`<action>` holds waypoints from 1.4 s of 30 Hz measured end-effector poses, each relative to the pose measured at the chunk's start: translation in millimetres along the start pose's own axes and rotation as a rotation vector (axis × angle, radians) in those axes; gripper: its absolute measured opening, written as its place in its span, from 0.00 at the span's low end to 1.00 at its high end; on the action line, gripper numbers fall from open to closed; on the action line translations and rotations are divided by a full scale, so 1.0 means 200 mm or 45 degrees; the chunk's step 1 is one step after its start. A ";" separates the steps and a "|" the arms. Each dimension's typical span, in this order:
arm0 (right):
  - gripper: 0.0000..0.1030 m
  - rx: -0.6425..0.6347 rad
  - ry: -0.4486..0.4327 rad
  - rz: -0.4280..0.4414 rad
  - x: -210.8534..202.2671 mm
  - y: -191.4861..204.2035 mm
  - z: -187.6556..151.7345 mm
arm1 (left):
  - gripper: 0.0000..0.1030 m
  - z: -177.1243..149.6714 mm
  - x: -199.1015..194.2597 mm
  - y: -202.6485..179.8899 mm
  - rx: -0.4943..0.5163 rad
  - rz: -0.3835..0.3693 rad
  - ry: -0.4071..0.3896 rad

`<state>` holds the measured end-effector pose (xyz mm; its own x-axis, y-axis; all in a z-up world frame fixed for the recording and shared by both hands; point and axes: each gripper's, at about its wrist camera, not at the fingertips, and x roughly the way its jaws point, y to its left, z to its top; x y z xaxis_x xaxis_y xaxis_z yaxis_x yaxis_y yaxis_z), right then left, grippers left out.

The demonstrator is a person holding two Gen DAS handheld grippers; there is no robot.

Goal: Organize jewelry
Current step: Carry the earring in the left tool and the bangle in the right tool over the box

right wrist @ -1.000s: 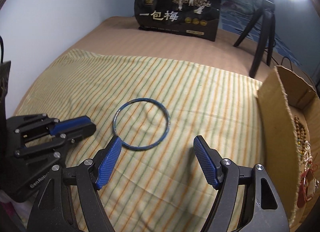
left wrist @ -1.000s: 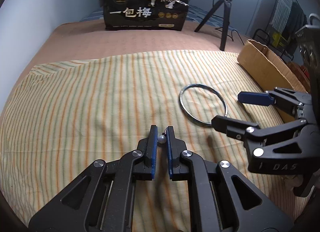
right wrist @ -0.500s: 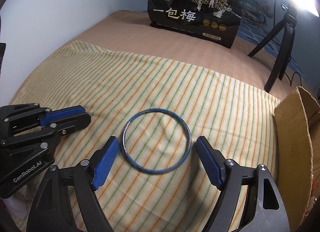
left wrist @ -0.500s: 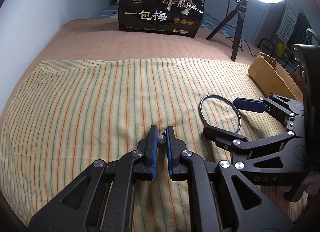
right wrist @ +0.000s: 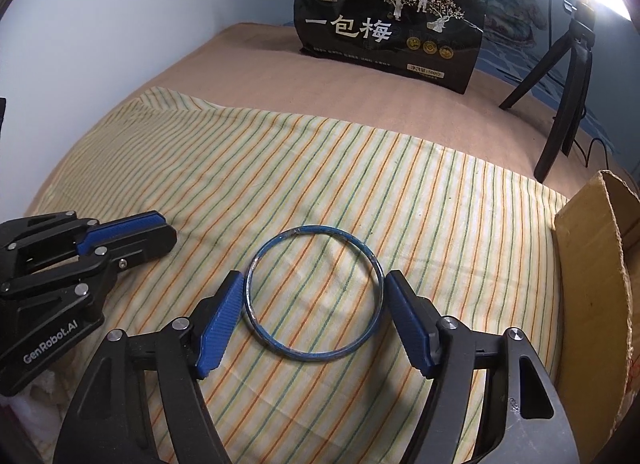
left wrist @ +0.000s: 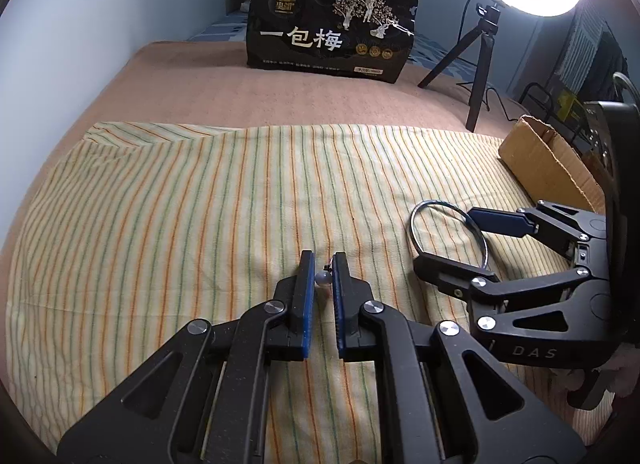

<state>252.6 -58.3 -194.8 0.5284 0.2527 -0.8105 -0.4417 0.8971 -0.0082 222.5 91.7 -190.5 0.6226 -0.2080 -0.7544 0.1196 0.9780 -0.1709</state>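
A thin blue bangle [right wrist: 314,293] lies flat on the striped cloth [right wrist: 320,167]; it also shows in the left wrist view [left wrist: 448,229]. My right gripper [right wrist: 313,291] is open, with one finger on each side of the bangle, close to its rim. My left gripper [left wrist: 322,264] is shut on a small grey bead earring [left wrist: 322,278] and holds it just above the cloth, left of the bangle. In the right wrist view the left gripper [right wrist: 160,229] is at the far left.
A cardboard box [right wrist: 596,284] stands at the right edge of the cloth; it also shows in the left wrist view [left wrist: 548,167]. A black snack bag [left wrist: 330,37] stands at the back. A ring light on a tripod [left wrist: 484,59] stands at the back right.
My right gripper has moved forward until its open fingers straddle the bangle. My left gripper keeps its hold on the earring and has drawn back a little.
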 end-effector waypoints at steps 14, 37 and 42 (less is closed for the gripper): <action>0.69 -0.017 -0.040 0.025 -0.28 0.01 -0.07 | 0.07 0.09 -0.25 -0.11 0.031 0.016 -0.076; 0.69 0.033 -0.181 -0.006 -0.91 -0.31 -0.20 | 0.07 0.27 -0.58 -0.57 0.161 -0.028 -0.180; 0.69 0.060 -0.191 -0.032 -1.00 -0.42 -0.24 | 0.07 0.31 -0.58 -0.73 0.197 -0.064 -0.187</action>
<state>149.8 -200.9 -59.9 0.6429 0.2782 -0.7136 -0.3945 0.9189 0.0028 180.7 -25.4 -38.2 0.7176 -0.2634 -0.6447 0.2639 0.9595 -0.0983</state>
